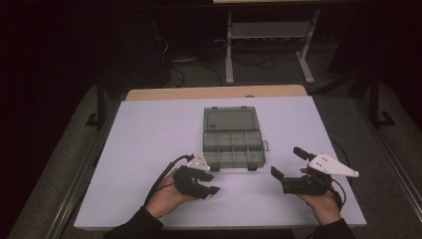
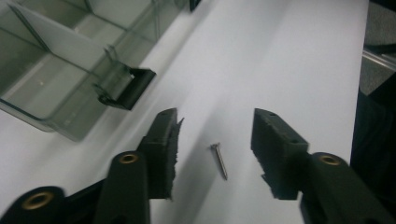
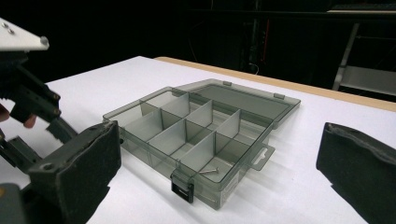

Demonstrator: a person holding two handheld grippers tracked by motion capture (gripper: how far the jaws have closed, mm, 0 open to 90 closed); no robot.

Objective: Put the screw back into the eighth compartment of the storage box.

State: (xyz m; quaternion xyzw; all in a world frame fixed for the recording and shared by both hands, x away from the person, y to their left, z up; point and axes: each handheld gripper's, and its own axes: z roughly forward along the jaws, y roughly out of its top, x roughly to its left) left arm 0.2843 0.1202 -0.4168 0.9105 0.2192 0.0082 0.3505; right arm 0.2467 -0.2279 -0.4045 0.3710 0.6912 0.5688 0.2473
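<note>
Bench (image 1: 149, 129) carries one open compartment box (image 1: 232, 137) near its middle, lid laid back flat, front latches toward the person. Box already holds one screw (image 3: 208, 171) in a front compartment (seen from the right gripper view); by my reading, sorting is started, not finished. A second screw (image 2: 219, 159) lies loose on the bare bench just in front of the box, between the pads of the left claw (image 1: 213, 183), which stands partly open and grips nothing; pads are apart from the screw on both sides. Right claw (image 1: 286, 163) hangs wide open, empty, right of the box. Room: clear bench around the screw, front edge near, latch (image 2: 128, 88) close by.
</note>
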